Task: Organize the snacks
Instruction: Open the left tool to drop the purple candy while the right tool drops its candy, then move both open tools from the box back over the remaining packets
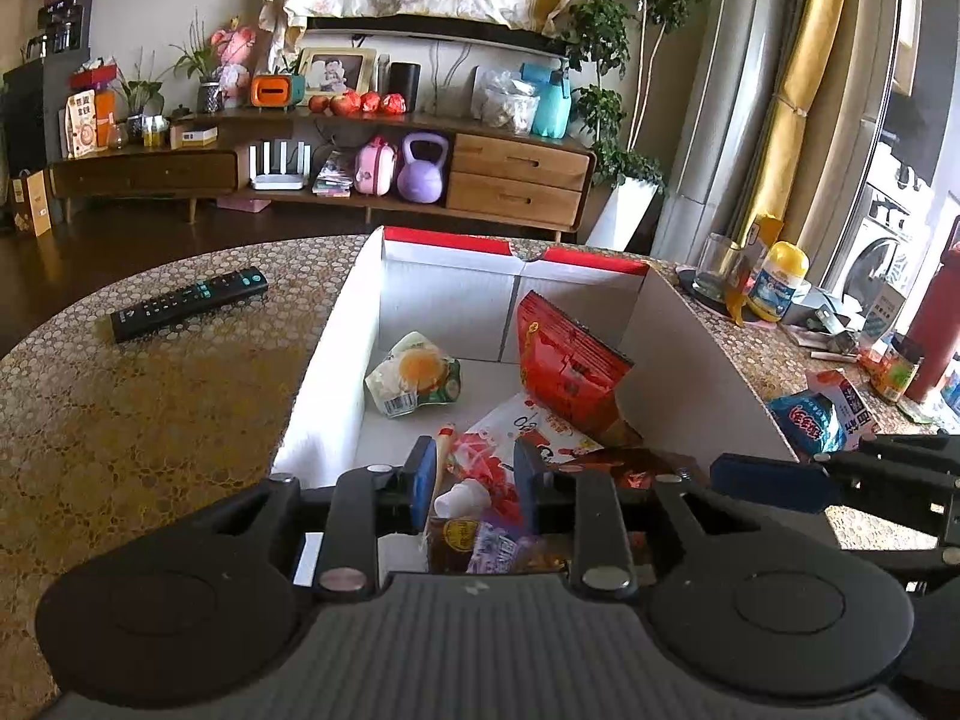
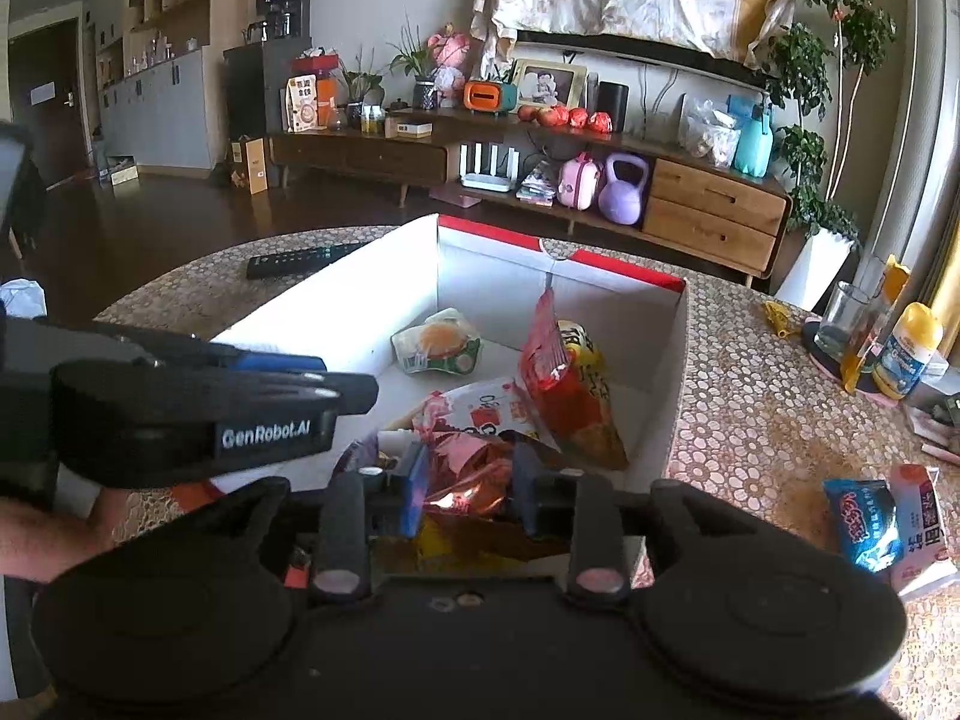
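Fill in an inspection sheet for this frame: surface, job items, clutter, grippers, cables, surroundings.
Surface: round table with gold patterned cloth.
Job's things: white cardboard box with red rim holds a green-and-white burger-print packet, a tall red snack bag leaning on its right wall, and mixed wrappers. A blue snack packet and white carton lie outside, to the right.
Clutter: black remote control, glass tumbler, yellow-capped bottle.
Grippers: left gripper and right gripper both open above the box's near end, holding nothing.
Cables: nothing seen on the table.
Surroundings: wooden TV console, purple kettlebell, potted plants.
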`<state>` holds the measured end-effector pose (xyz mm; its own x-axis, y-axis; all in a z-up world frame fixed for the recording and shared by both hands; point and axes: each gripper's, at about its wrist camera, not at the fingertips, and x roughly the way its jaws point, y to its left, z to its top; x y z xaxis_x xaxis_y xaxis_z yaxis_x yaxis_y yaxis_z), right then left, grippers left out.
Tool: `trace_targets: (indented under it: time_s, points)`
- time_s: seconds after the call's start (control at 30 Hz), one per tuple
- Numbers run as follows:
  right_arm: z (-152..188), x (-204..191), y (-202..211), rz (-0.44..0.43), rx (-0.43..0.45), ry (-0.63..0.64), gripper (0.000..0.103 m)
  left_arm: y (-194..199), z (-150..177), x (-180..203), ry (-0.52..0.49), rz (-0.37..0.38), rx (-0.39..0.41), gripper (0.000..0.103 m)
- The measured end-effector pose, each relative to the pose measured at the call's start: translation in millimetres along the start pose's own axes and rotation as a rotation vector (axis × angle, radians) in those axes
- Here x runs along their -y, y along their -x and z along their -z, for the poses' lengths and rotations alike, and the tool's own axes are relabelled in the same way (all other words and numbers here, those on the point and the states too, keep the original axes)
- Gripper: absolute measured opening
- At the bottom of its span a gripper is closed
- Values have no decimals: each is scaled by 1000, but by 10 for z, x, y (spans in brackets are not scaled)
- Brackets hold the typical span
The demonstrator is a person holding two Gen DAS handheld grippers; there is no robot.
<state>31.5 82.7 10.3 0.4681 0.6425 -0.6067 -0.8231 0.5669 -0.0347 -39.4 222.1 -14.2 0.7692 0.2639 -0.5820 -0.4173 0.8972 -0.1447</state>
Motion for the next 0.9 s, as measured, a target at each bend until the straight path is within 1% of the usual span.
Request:
trace_targets:
  time_s: [0.1, 0.13, 0.17, 0.2, 0.23, 0.27, 0.43, 0.5, 0.6, 0.63, 0.7, 0.83, 0.9]
  points:
    - [14, 28, 19, 6, 4, -6, 31, 26, -12, 18, 1, -4, 1, 28]
    - [21, 35, 26, 7, 5, -10, 31, 32, -18, 22, 3, -7, 0, 30]
    - [27, 46, 37, 9, 6, -13, 31, 45, -23, 30, 4, -11, 1, 41]
    - [31, 58, 49, 12, 8, -16, 32, 63, -25, 34, 5, -16, 7, 66]
    - [41, 70, 61, 15, 10, -19, 32, 89, -28, 37, 6, -24, 20, 77]
    - [45, 80, 73, 17, 13, -22, 33, 135, -28, 46, 5, -31, 44, 83]
    - [63, 116, 174, 28, 34, -39, 39, 238, -69, 99, -7, -26, 63, 83]
    - [81, 133, 225, 36, 42, -48, 47, 266, -76, 131, -9, -25, 64, 83]
    - [117, 164, 323, 46, 58, -61, 52, 314, -81, 208, -15, -11, 70, 83]
    - [133, 175, 355, 50, 63, -65, 53, 331, -84, 246, -20, -4, 73, 83]
    - [171, 221, 434, 60, 74, -82, 62, 355, -89, 336, -35, 10, 79, 83]
    - [239, 343, 576, 87, 99, -119, 65, 364, -107, 576, -71, 50, 83, 83]
    - [283, 439, 644, 110, 109, -135, 68, 355, -113, 708, -93, 69, 84, 83]
